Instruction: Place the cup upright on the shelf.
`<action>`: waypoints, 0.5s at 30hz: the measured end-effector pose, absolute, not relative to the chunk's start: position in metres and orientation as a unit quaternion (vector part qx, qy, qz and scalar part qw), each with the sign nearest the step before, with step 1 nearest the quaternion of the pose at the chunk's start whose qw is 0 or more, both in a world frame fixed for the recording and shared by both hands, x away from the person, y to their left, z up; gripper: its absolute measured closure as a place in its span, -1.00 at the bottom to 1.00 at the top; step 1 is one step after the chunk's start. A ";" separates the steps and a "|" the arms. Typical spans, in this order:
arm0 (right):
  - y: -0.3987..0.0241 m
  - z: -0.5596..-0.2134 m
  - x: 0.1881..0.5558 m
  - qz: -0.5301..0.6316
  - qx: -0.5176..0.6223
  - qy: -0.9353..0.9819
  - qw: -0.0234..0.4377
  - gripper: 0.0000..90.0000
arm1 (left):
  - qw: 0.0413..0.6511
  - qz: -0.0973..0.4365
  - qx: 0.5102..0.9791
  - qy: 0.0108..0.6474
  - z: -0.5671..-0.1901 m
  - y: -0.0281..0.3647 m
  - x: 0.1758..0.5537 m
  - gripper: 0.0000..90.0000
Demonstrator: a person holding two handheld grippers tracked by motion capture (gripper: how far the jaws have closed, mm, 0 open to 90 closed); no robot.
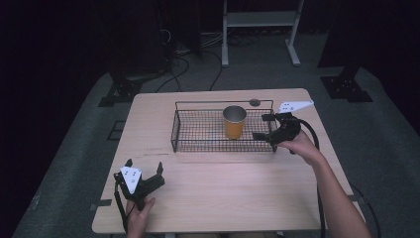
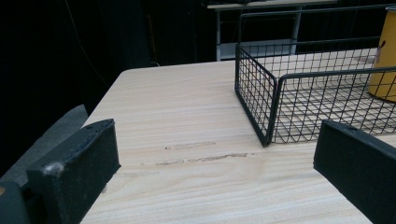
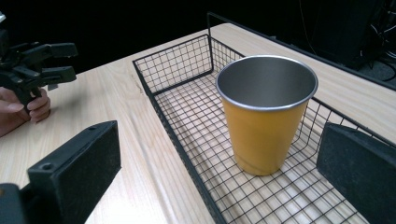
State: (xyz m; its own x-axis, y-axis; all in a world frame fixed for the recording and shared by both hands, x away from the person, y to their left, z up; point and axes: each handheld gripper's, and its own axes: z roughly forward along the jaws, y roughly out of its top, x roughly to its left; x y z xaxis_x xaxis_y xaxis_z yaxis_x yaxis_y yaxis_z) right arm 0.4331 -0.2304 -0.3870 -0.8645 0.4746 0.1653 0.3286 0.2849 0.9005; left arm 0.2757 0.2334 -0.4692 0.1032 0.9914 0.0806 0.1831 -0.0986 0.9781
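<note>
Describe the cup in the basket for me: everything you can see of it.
The cup is a tapered tumbler, orange outside, bare grey metal inside with a silvery rim. It stands upright and looks empty on the floor of the black wire basket, right of its middle in the high view. The right gripper, open, is near it; nothing grips it.

Left gripper (image 1: 144, 170): jaws spread wide, gripping nothing, low near the person's side.
Left hand (image 1: 140, 210): wrapped around the handle.
Right gripper (image 1: 263, 127): jaws apart, pointing leftward.
Right forearm (image 1: 337, 193): stretched forward.
</note>
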 end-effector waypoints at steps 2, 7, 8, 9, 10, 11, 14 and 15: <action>-0.231 -0.389 0.429 0.545 0.248 0.798 0.067 -1.00 | 0.450 0.449 0.591 0.497 -0.469 0.233 0.276 -1.00; -0.234 -0.393 0.423 0.545 0.244 0.799 0.063 -1.00 | 0.450 0.449 0.591 0.497 -0.469 0.233 0.276 -1.00; -0.234 -0.393 0.422 0.544 0.244 0.801 0.061 -1.00 | 0.450 0.449 0.591 0.497 -0.469 0.233 0.276 -1.00; -0.234 -0.394 0.420 0.547 0.244 0.798 0.065 -1.00 | 0.450 0.449 0.591 0.497 -0.469 0.233 0.276 -1.00; -0.234 -0.394 0.419 0.549 0.243 0.797 0.065 -1.00 | 0.450 0.449 0.591 0.497 -0.469 0.233 0.276 -1.00; -0.235 -0.394 0.418 0.548 0.242 0.798 0.064 -1.00 | 0.450 0.449 0.591 0.497 -0.469 0.233 0.276 -1.00; -0.236 -0.394 0.414 0.550 0.241 0.797 0.065 -1.00 | 0.450 0.449 0.591 0.497 -0.469 0.233 0.276 -1.00; -0.237 -0.394 0.413 0.551 0.240 0.797 0.067 -1.00 | 0.450 0.449 0.591 0.497 -0.469 0.233 0.276 -1.00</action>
State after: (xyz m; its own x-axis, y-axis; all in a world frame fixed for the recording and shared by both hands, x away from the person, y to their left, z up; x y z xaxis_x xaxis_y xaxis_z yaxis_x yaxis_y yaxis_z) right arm 0.4133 -0.2367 -0.3936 -0.8761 0.4555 0.1579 0.3088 0.2787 0.9094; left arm 0.2756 0.2334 -0.4692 0.1036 0.9911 0.0833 0.1838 -0.1014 0.9777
